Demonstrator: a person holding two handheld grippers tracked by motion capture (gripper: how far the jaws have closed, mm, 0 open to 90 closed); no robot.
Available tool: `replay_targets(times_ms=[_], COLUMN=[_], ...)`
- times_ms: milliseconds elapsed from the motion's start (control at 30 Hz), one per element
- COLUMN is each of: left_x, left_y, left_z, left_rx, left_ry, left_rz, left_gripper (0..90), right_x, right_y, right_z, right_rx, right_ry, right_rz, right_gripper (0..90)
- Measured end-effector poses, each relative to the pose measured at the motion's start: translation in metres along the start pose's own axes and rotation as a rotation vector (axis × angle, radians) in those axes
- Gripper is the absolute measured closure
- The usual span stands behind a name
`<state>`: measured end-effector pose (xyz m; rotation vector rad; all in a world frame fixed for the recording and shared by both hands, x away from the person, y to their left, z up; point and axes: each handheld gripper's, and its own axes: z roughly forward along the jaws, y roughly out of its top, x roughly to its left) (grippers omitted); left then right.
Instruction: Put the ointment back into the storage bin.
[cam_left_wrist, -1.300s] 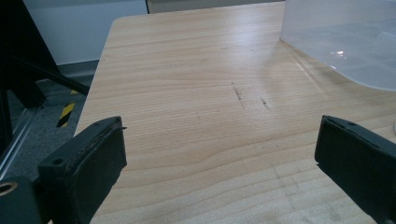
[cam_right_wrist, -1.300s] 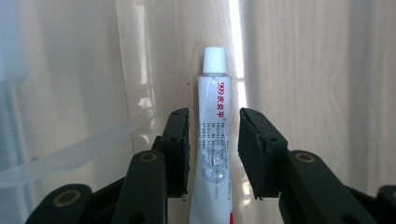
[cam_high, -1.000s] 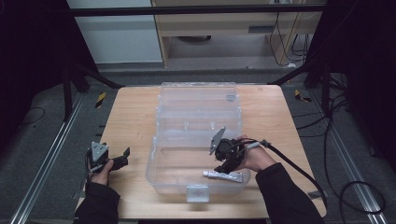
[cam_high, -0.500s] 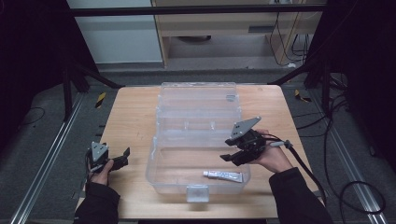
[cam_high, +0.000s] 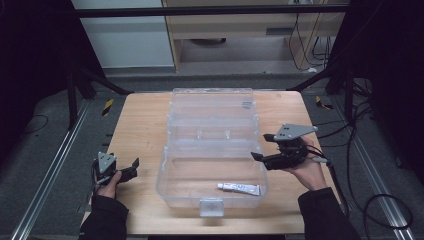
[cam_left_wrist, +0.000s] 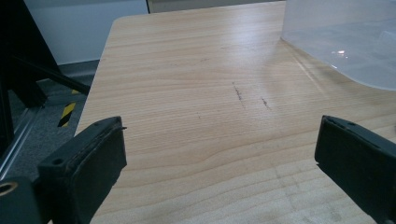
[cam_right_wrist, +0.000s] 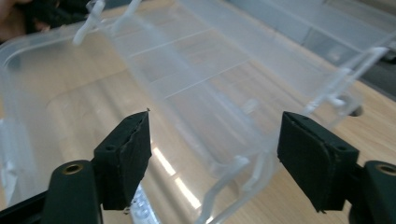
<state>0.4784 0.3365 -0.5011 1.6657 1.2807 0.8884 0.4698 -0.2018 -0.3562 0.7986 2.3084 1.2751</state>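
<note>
A clear plastic compartment box (cam_high: 212, 150) lies open in the middle of the wooden table, its lid folded back. A small white tube (cam_high: 239, 188) lies in the front tray near the right wall. My right gripper (cam_high: 263, 149) hovers at the box's right edge, jaws pointing left over it. In the right gripper view it (cam_right_wrist: 215, 140) stands open and empty above the box's hinge and dividers (cam_right_wrist: 233, 168). My left gripper (cam_high: 129, 169) rests low at the table's front left, apart from the box. In its own view it (cam_left_wrist: 219, 140) is open over bare wood, with a corner of the box (cam_left_wrist: 345, 42) far right.
Bare table top (cam_high: 142, 130) stretches left of the box, and a narrower strip (cam_high: 285, 110) lies to its right. The box's front latch (cam_high: 211, 206) sits close to the near table edge. Cables (cam_high: 345, 165) trail off the right side onto the floor.
My right gripper has risen from the front tray and pulled back to the box's right edge, leaving the tube lying there. The left gripper has stayed put.
</note>
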Motion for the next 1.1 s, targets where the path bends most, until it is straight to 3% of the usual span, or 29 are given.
replay_targets(times_ms=[67, 167, 200, 400, 467, 567, 667, 700, 900, 1100], left_x=[0.0, 0.0, 0.0, 0.0, 0.0, 0.0, 0.0, 0.0, 0.0, 0.0], left_y=[0.0, 0.0, 0.0, 0.0, 0.0, 0.0, 0.0, 0.0, 0.0, 0.0], left_z=[0.0, 0.0, 0.0, 0.0, 0.0, 0.0, 0.0, 0.0, 0.0, 0.0], left_rx=[0.0, 0.0, 0.0, -0.001, -0.001, -0.001, 0.0, -0.001, -0.001, -0.001], left_ry=[0.0, 0.001, 0.0, 0.0, 0.001, 0.002, 0.002, 0.001, -0.002, -0.002], left_rz=[0.0, -0.001, -0.001, -0.001, -0.001, -0.003, -0.002, -0.001, 0.001, -0.002], left_gripper=[1.5, 1.5, 1.5, 1.5, 1.5, 1.5, 1.5, 1.5, 1.5, 1.5], right_x=[-0.005, -0.01, -0.015, -0.025, -0.028, -0.034, -0.035, -0.037, -0.049, -0.058], right_y=[-0.006, -0.012, -0.02, -0.044, -0.052, -0.064, -0.077, -0.081, -0.104, -0.123], right_z=[-0.004, -0.008, -0.012, -0.016, -0.016, -0.014, -0.01, -0.009, -0.001, 0.008], right_rx=[-0.033, -0.033, -0.044, -0.042, -0.045, -0.015, 0.011, 0.026, 0.03, 0.101], right_ry=[-0.051, -0.077, -0.107, -0.188, -0.211, -0.282, -0.397, -0.411, -0.418, -0.409], right_rz=[0.029, 0.072, 0.113, 0.178, 0.219, 0.297, 0.314, 0.317, 0.359, 0.405], right_gripper=[21.4, 22.2, 21.0, 18.5, 15.7, 9.2, 7.4, 6.9, 5.8, 2.4])
